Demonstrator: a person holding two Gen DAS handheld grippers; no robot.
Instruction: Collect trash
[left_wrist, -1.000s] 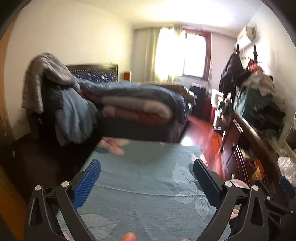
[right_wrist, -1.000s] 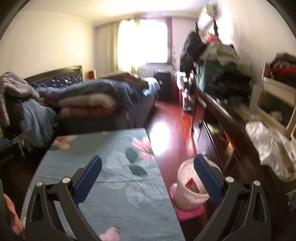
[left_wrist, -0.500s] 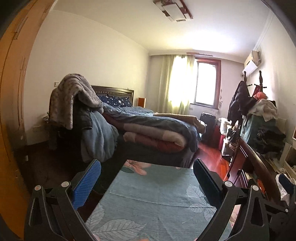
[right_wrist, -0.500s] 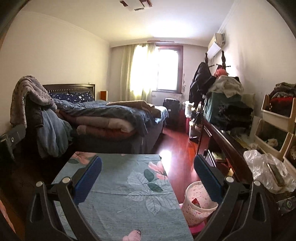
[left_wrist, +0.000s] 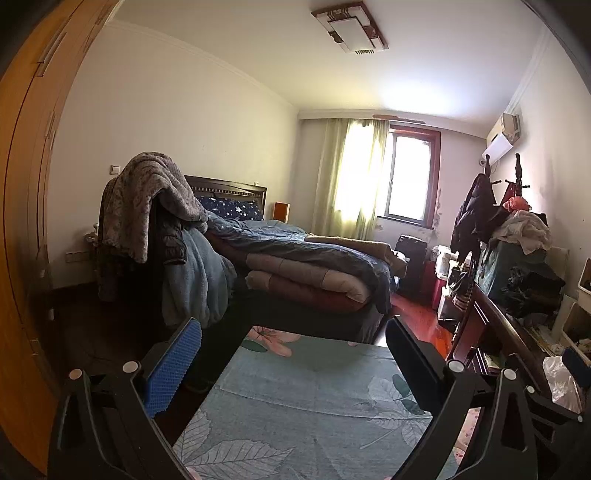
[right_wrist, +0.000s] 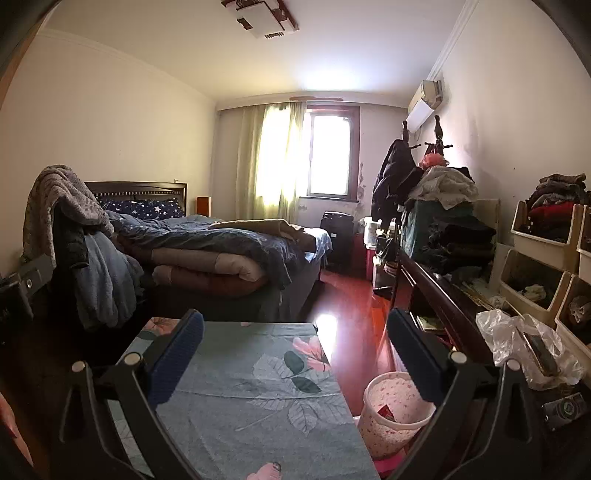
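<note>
Jaws of left gripper (left_wrist: 293, 363) and right gripper (right_wrist: 295, 363) spread, empty, over floral-cloth worktop (right_wrist: 251, 391); pink-speckled trash bin (right_wrist: 395, 410) on floor beside worktop's right edge.

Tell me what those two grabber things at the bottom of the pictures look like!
Both match. The left gripper and the right gripper each have a black plastic frame shaped like a wide V, dotted with round silver screws. Each finger ends in a flat blue pad with a bumpy, dotted texture. No cables or writing show on them, and no sleeves are in view.
</note>
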